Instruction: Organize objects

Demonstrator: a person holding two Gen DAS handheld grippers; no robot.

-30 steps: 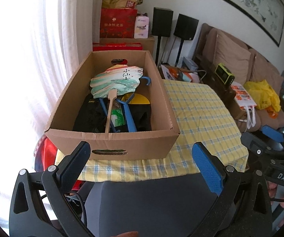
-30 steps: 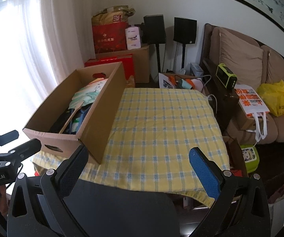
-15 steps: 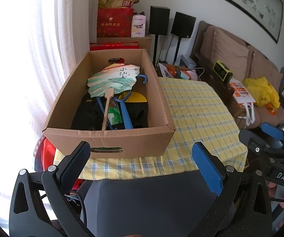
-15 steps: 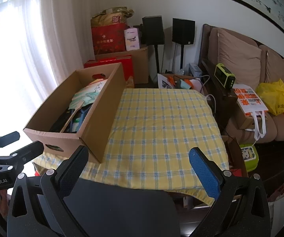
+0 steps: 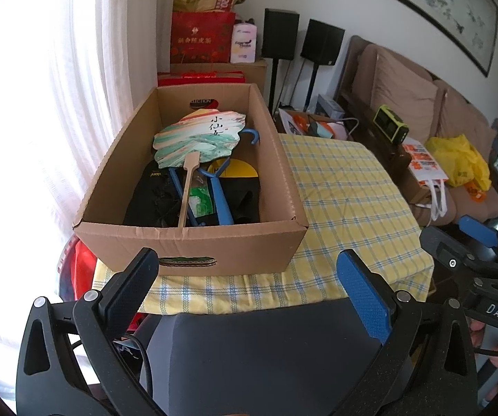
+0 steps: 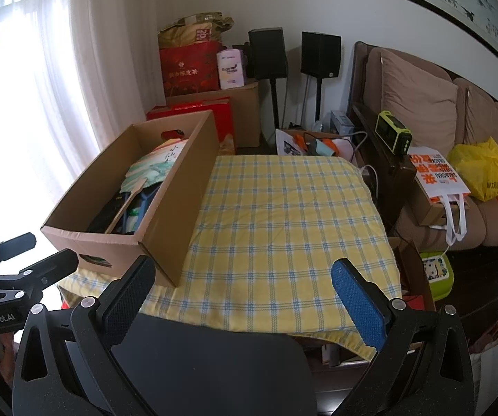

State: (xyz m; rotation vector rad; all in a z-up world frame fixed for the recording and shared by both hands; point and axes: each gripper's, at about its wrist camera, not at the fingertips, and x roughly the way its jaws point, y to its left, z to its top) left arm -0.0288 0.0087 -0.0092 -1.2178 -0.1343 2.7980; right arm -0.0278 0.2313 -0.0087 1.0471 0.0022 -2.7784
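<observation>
A cardboard box (image 5: 193, 246) stands on the left of a table with a yellow checked cloth (image 5: 346, 201). It holds a painted hand fan (image 5: 200, 138) with a wooden handle, blue hangers (image 5: 219, 197), black clothing (image 5: 148, 197) and a yellow item (image 5: 238, 168). My left gripper (image 5: 245, 287) is open and empty, held back from the box's near wall. My right gripper (image 6: 242, 294) is open and empty over the table's near edge; the box (image 6: 176, 187) lies to its left.
A dark chair back (image 5: 266, 357) sits right below both grippers. A brown sofa (image 6: 422, 111) with bags stands on the right. Red gift boxes (image 6: 190, 69), two black speakers (image 6: 320, 53) and a curtain (image 6: 75, 69) lie behind the table.
Both grippers have drawn back and risen slightly, so the box and table look a little farther away. Nothing was gripped or released.
</observation>
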